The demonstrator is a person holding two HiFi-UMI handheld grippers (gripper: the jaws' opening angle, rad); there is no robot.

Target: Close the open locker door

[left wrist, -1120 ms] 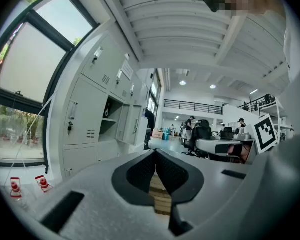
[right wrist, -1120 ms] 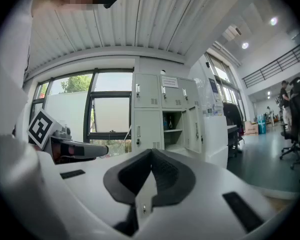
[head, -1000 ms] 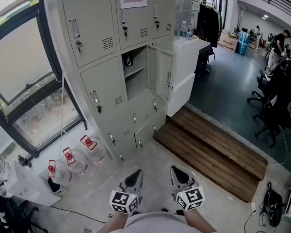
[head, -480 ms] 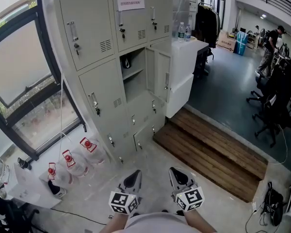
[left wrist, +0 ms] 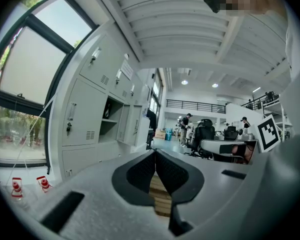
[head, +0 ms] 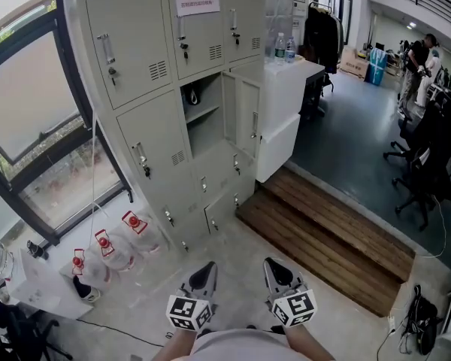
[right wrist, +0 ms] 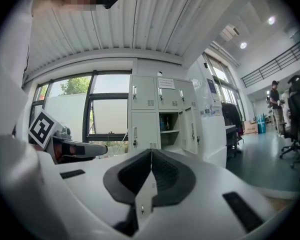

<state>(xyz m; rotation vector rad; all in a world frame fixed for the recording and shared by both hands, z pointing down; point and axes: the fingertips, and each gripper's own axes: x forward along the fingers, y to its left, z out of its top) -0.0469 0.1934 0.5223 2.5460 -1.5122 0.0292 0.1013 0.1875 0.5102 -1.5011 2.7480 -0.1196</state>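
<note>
Lockers [head: 154, 89] ahead; open door [head: 243, 116] well beyond left gripper [head: 207, 269], right gripper [head: 273, 266].

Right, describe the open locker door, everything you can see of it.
The open locker door is a pale grey panel, metal by its look. It stands upright, swung out at the right of its open compartment in the middle row of the locker, seen nearly edge-on. Its handle cannot be made out. Nothing but the locker touches it.
</note>
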